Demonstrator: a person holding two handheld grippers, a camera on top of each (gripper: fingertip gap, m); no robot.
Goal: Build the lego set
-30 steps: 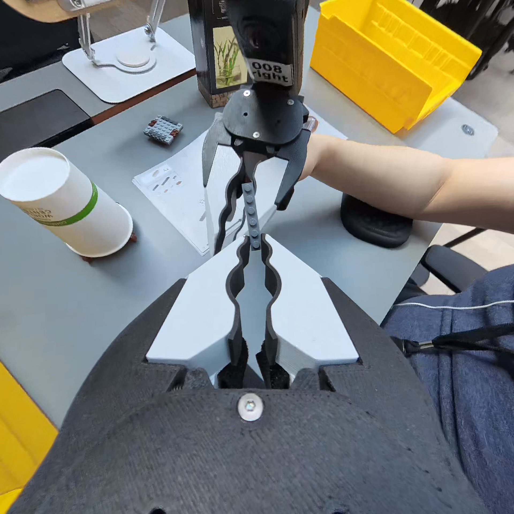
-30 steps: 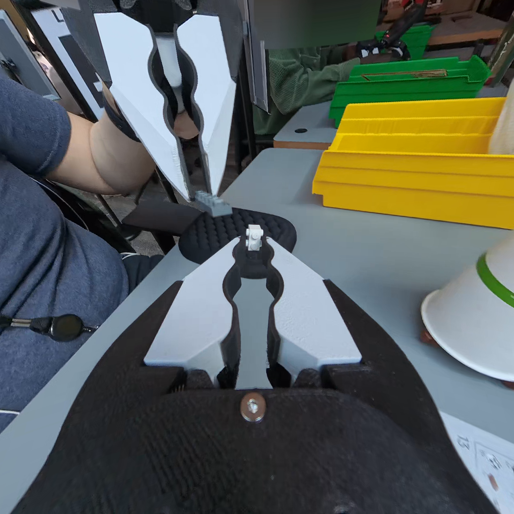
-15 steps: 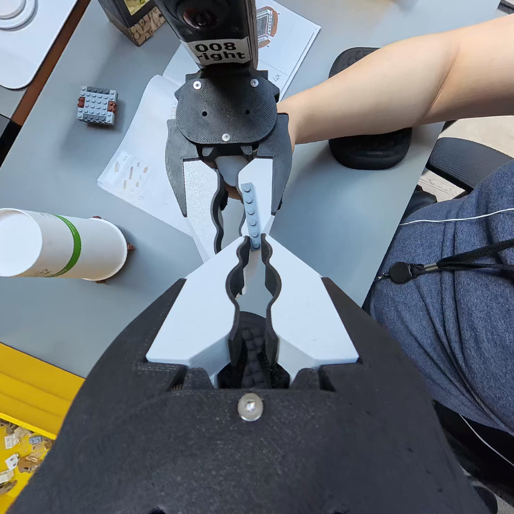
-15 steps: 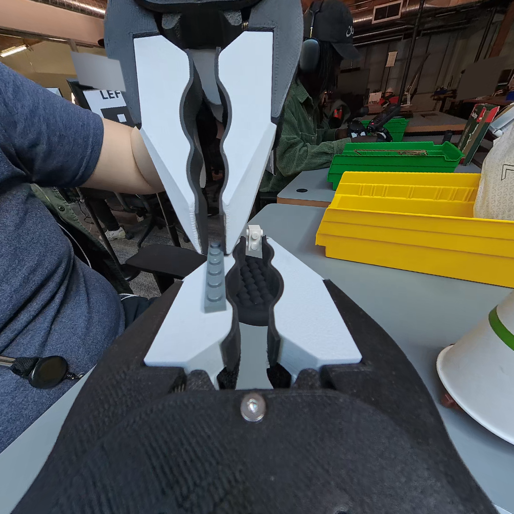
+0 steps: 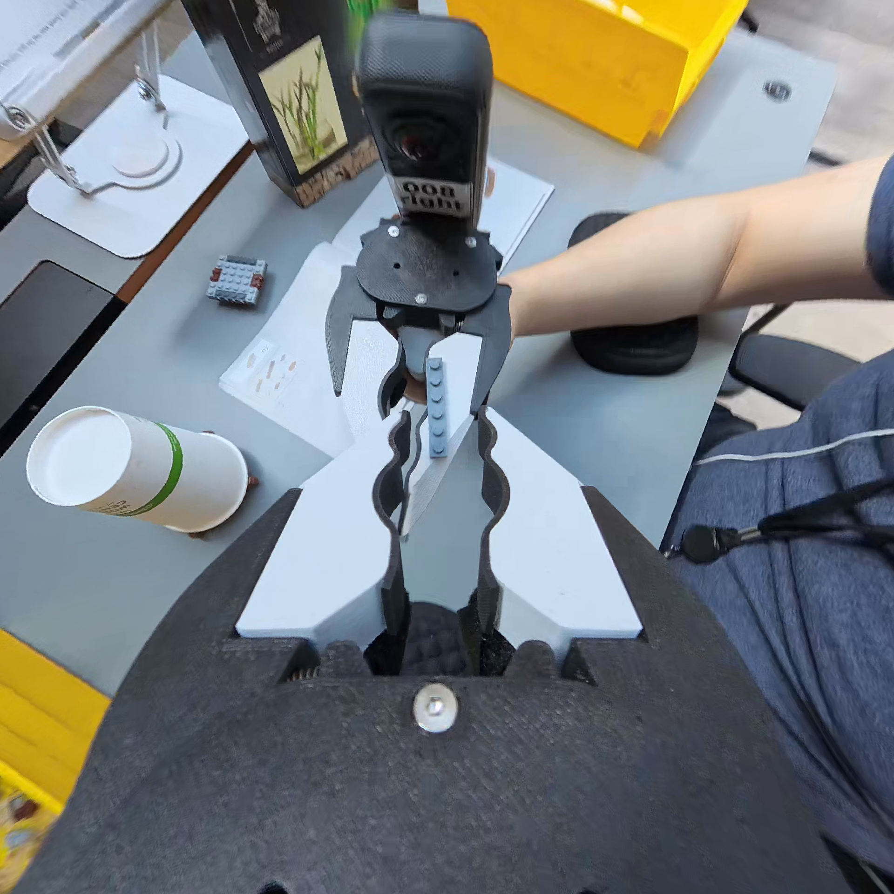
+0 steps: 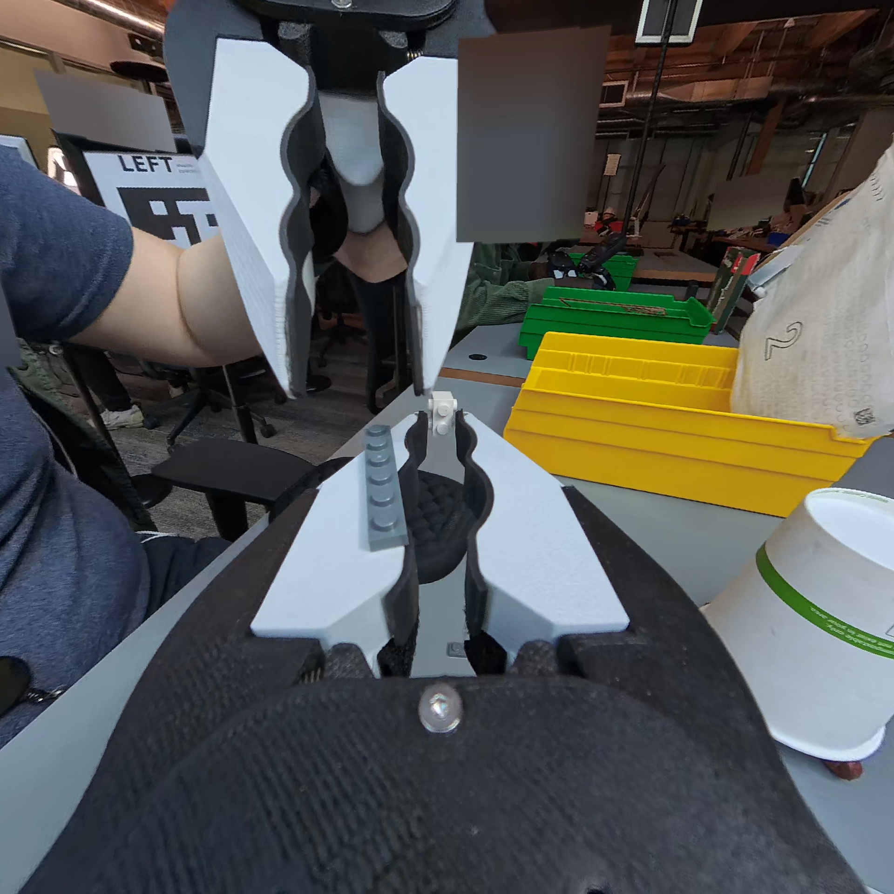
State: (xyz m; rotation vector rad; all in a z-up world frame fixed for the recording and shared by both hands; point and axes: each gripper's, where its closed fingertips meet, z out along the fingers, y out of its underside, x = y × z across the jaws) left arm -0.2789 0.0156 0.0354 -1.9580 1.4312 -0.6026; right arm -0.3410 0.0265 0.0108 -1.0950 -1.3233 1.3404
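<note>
Your grey surface (image 5: 121, 556) spreads under both tools. A yellow bin (image 5: 571, 63) sits at its far right in the left wrist view, and a dark box with a plant picture (image 5: 285, 96) stands far centre. A white stand base (image 5: 130, 159) lies far left. An overturned paper cup with a green band (image 5: 140, 469) rests on the surface at the left, with small brown pieces peeking out at its rim. An open instruction booklet (image 5: 290, 358) lies flat beyond the cup, and a black padded rest (image 5: 633, 334) sits to the right, under your forearm.

Your left hand-held gripper (image 5: 439, 421) has its fingers spread apart with nothing between them. It faces your right hand-held gripper (image 6: 438, 425), and the tips of the two nearly meet above the near edge of the surface.

The right hand-held gripper is clamped at its very tip on a small white brick (image 6: 443, 411), which stands up out of the fingers. A long grey plate (image 6: 382, 488) with a single row of studs lies along the top face of its left finger (image 6: 338, 556), studs up, held by neither tool.

A small grey studded assembly (image 5: 237, 285) with brown side pieces sits on the surface, just left of the booklet and well apart from both tools.
</note>
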